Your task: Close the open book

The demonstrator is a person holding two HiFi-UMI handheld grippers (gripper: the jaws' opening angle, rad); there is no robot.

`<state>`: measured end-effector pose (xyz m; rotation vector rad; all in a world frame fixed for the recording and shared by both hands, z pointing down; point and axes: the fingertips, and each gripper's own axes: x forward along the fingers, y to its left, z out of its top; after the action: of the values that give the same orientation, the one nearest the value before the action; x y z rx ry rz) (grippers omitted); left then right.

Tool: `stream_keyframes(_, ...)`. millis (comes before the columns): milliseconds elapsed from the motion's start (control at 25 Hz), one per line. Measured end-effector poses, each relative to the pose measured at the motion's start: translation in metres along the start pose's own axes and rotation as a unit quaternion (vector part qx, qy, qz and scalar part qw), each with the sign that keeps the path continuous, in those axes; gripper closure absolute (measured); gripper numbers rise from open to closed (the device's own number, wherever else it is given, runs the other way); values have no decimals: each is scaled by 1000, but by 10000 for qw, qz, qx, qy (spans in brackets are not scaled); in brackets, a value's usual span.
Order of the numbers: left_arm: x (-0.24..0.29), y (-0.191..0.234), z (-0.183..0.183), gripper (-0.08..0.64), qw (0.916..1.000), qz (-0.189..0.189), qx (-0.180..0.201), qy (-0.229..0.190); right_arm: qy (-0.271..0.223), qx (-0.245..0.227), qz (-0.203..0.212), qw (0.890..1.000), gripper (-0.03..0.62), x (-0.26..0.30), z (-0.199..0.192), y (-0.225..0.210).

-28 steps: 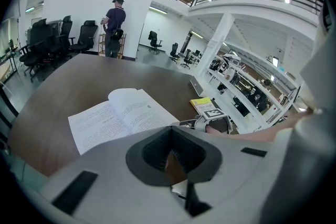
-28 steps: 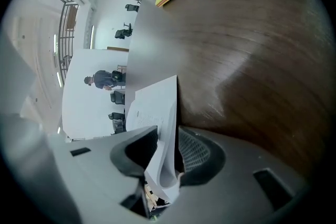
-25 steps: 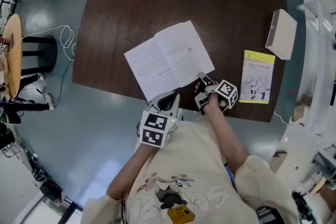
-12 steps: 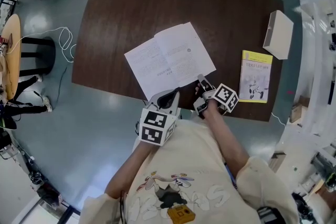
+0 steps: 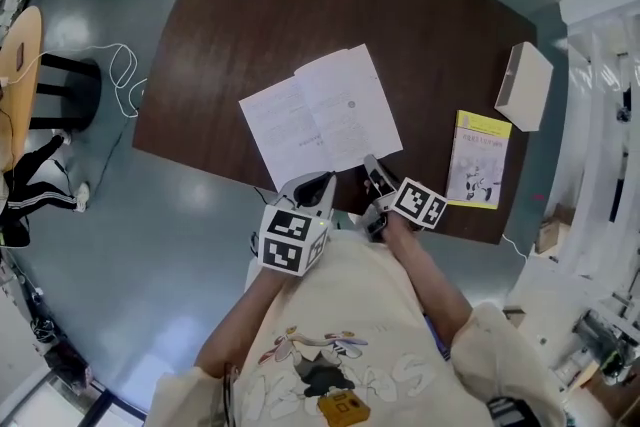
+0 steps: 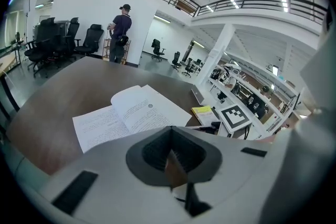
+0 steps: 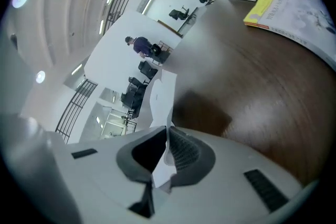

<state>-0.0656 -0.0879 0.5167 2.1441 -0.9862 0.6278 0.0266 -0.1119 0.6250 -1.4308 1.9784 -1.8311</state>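
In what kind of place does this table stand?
Probably a large open office or lab hall: black office chairs, a railed upper gallery, and cluttered workbenches show it.

The left gripper (image 5: 322, 181) points forward and down, its jaws together with nothing between them, and the left forearm (image 5: 235, 320) is bent close to the body. Just beside it, the right gripper (image 5: 371, 165) is rolled onto its side. Its jaws have just been closing and pinch a book page (image 7: 159, 97). The right forearm (image 5: 432, 275) angles inward.
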Motion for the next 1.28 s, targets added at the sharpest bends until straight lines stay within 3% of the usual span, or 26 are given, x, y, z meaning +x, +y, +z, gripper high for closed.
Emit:
stream_keyframes(240, -11, 13, 1, 554, 9996, 156, -157, -165, 381, -1103, 41, 9932, 569, 2, -13, 28)
stream_keyframes(520, -29, 37, -9, 554, 9977, 431, -427, -288, 902, -2379, 144, 9670, 569, 15, -36, 56)
stream_keyframes(640, -37, 48, -16, 554, 9965, 543, -550, -312, 1132, -3037, 102, 9460, 569, 23, -50, 62)
stream_keyframes(840, -46, 62, -26, 554, 9934, 740, -791, -385, 1624, -4224, 106, 8917, 569, 40, -79, 68)
stream_keyframes(1040, -55, 71, -35, 554, 9897, 915, -1004, -457, 2062, -4760, 243, 8546, 569, 54, -109, 66)
stream_keyframes(1280, -66, 82, -45, 554, 9847, 1110, -1244, -510, 2457, -5094, 324, 8241, 569, 66, -132, 60)
